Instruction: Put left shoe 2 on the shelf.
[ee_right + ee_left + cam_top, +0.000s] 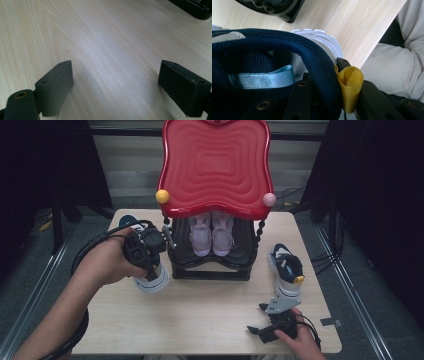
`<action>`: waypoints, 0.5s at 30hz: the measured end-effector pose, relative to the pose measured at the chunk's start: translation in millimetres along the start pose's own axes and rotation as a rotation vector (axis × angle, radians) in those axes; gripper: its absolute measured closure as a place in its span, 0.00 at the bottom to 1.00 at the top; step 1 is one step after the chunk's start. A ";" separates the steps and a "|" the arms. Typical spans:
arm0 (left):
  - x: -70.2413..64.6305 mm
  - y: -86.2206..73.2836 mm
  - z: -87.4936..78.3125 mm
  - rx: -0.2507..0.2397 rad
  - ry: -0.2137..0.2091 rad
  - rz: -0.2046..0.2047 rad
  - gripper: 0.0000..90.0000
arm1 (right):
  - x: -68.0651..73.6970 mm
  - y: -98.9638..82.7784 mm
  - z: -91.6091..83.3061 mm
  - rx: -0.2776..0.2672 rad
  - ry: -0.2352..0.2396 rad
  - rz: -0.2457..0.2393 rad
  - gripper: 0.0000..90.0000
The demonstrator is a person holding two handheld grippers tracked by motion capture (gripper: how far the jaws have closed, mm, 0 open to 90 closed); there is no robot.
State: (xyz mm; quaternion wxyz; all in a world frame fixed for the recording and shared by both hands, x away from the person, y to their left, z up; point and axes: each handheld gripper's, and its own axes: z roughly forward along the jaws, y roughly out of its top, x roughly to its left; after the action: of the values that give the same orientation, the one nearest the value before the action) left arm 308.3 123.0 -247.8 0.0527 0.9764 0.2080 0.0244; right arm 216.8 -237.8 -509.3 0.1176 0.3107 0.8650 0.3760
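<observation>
**One pair racked, one sneaker in the grip**

While the pink pair (212,236) already sits on the black shoe rack (210,265), the navy pair isn't there yet. Left gripper (145,251), at 9 o'clock from the rack, is clenched on the collar of the navy sneaker (287,47), right by its yellow pull tab (350,85), and I'd guess it's headed rackward. Its mate (286,270) waits on the table (210,315) at 3 o'clock. Right gripper (267,327), near 5 o'clock, is spread wide over bare wood, holding nothing.

At the table's left edge, the left gripper (145,255) clasped a navy-and-white shoe (152,277) beside the black shoe rack (210,267); the right gripper (265,327) rested near the front edge.
</observation>
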 end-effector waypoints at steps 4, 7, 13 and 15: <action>-0.2 1.8 -9.9 -0.006 0.003 0.006 0.83 | 0.0 0.0 0.0 0.000 0.000 0.000 0.13; -0.8 2.7 -17.2 -0.011 0.010 0.011 0.83 | 0.1 0.0 0.0 0.001 0.001 0.001 0.13; 0.6 4.6 -27.6 -0.007 0.004 0.010 0.83 | 0.0 0.0 -0.1 0.002 0.000 0.000 0.13; 0.9 5.2 -29.4 -0.002 0.011 0.018 0.83 | 0.0 -0.1 -0.1 0.003 0.001 -0.001 0.13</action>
State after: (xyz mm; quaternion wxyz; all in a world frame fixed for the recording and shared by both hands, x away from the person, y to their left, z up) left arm 309.1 121.4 -218.1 0.0524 0.9780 0.1995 0.0303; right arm 216.7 -237.9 -509.3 0.1169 0.3103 0.8658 0.3749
